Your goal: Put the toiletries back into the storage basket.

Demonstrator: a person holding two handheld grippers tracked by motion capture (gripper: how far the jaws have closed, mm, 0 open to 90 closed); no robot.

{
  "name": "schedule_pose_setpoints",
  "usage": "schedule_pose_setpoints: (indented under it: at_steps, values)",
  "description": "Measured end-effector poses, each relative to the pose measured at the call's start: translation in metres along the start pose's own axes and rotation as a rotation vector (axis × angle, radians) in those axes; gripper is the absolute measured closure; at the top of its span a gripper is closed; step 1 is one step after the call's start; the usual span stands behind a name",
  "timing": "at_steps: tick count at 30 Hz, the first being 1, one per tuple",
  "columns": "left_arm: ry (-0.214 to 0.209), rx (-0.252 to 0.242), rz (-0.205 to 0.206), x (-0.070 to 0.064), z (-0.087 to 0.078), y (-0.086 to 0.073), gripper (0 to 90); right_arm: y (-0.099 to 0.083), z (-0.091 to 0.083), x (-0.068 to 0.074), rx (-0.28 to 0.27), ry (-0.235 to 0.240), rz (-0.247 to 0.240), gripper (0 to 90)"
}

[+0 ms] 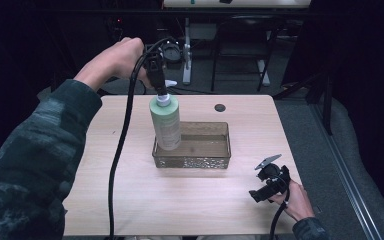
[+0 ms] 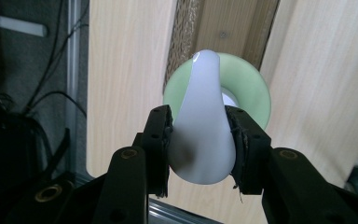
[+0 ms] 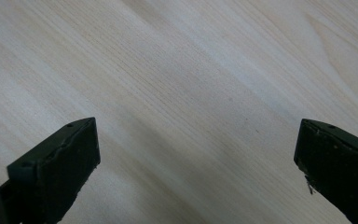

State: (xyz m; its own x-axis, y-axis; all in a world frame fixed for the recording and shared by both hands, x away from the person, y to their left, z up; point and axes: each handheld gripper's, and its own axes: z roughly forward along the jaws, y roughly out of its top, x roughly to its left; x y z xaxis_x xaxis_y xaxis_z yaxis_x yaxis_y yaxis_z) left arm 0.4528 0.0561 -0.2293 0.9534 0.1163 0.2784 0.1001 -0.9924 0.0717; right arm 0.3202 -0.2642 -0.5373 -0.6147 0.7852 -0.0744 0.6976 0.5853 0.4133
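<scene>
dark mottled green sleeves; black claws with brass-coloured screws, thick black cables trailing.

I see a pale wood-grain worktop with a round cable hole near its far edge. Around it lies grey carpet floor, dim beyond the worktop's lit surface. Past the far edge I make out a dark chair frame and black drapes at the right.

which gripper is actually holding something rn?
The left gripper: its jaws are clamped on the white pump head of the green bottle. The right gripper is open over bare table.
</scene>
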Motion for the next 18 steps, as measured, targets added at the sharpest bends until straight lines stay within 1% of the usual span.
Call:
schedule_pose_setpoints:
  at_steps: [1, 3, 7, 8, 10, 11, 15, 17, 18]
  values:
    - [0.000, 0.008, 0.006, -0.001, 0.001, 0.001, 63.3, 0.000, 0.000, 0.000, 0.000, 0.001, 0.000, 0.0]
    - [0.002, 0.005, 0.009, -0.001, 0.004, 0.001, 63.3, 0.000, 0.000, 0.000, 0.001, 0.000, 0.000, 0.0]
    - [-0.014, 0.000, 0.012, -0.002, 0.008, 0.001, 63.3, 0.000, 0.000, 0.001, 0.000, 0.004, 0.006, 0.0]
    - [-0.012, 0.008, 0.020, -0.002, 0.009, 0.001, 63.3, 0.000, 0.000, 0.000, 0.002, -0.001, 0.000, 0.0]
    - [-0.010, -0.007, 0.024, -0.004, 0.011, 0.001, 63.3, 0.000, 0.000, 0.000, 0.002, 0.000, 0.000, 0.0]
    - [-0.006, -0.006, 0.024, -0.004, 0.012, 0.001, 63.3, 0.000, 0.000, 0.000, 0.003, -0.001, 0.000, 0.0]
    - [-0.012, 0.001, 0.027, -0.005, 0.016, 0.000, 63.3, 0.000, 0.000, 0.001, -0.001, 0.003, 0.001, 0.0]
    - [-0.005, -0.008, 0.028, -0.005, 0.018, -0.001, 63.3, 0.000, 0.000, 0.001, -0.001, 0.002, 0.000, 0.0]
    - [-0.009, -0.011, 0.027, -0.005, 0.019, -0.002, 63.3, 0.000, 0.000, 0.001, -0.002, 0.003, 0.002, 0.0]
